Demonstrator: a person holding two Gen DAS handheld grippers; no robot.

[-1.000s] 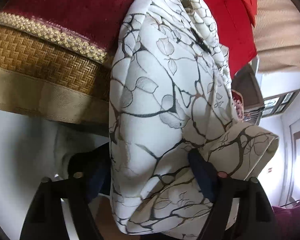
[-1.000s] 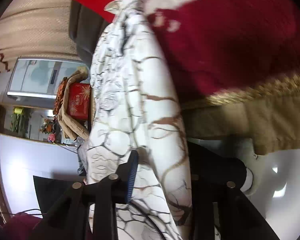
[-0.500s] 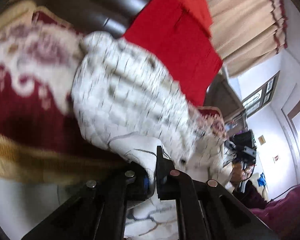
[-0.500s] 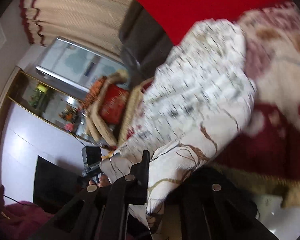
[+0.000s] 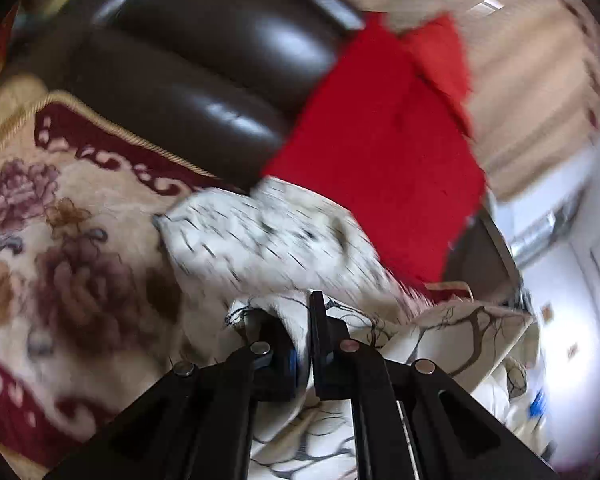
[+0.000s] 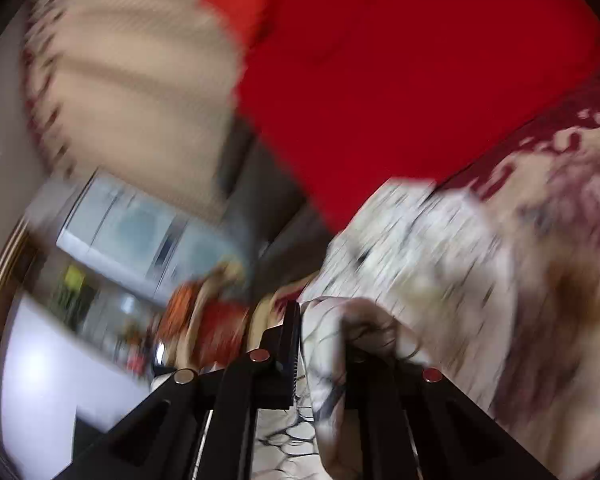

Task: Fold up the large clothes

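1. Left gripper: jaws closed tight on a fold of the white garment. The fingers angle downward toward the seat. Cloth bunches out on both sides of the black jaws and drapes below them.
2. Right gripper: jaws clamped on another fold of the same garment. It points closer to level than the left one. The cloth wraps over and hides the right-hand jaw.
3. Garment: white with a dark branch print. From each grip it runs forward to a bulk that lies on the floral cover, toward the back edge of the seat. Motion blur hides whether the middle part touches the cover.
4. Cover: cream and maroon with a gold corded edge, spread over the seat.
5. Behind it: dark leather sofa backrest, with a red cloth draped at its end, just beside the garment's far end.
6. Farthest: beige curtain, blurred.
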